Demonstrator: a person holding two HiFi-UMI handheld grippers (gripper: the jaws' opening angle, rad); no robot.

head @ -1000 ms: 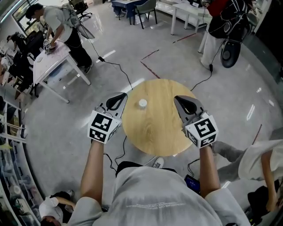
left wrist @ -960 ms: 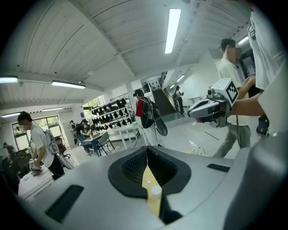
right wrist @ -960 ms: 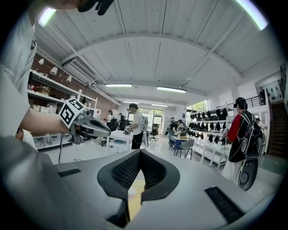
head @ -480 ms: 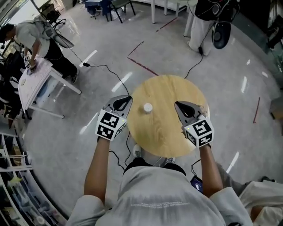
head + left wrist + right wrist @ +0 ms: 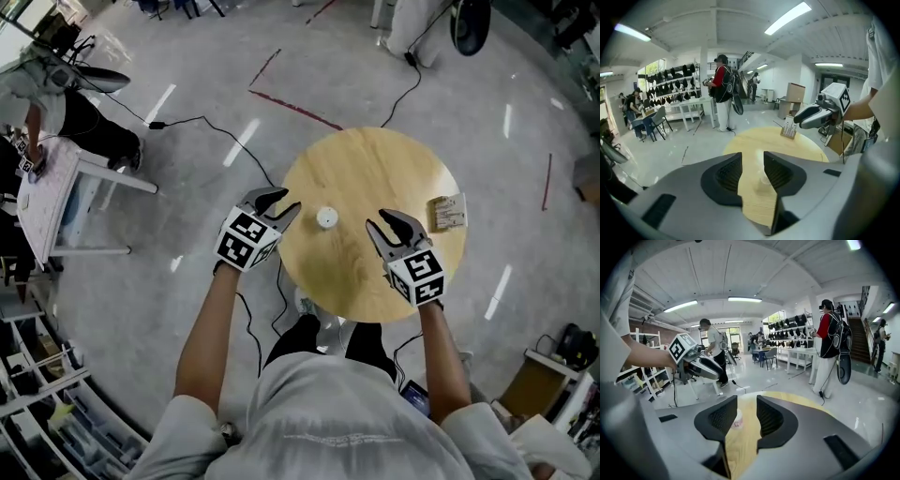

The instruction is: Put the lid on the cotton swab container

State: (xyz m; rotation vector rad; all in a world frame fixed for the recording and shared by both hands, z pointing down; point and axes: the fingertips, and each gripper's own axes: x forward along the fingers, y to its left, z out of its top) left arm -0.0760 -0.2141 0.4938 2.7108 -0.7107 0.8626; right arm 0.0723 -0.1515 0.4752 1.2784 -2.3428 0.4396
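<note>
Both pairs of jaws have just been opening, nothing between them, and the cotton swab container (image 5: 326,217) sits between the left gripper (image 5: 277,201) and the right gripper (image 5: 386,223), slightly nearer the left.

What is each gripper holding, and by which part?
Nothing. The left gripper and right gripper have just been opening, jaws apart and empty; the cotton swab container stands free on the table.
</note>
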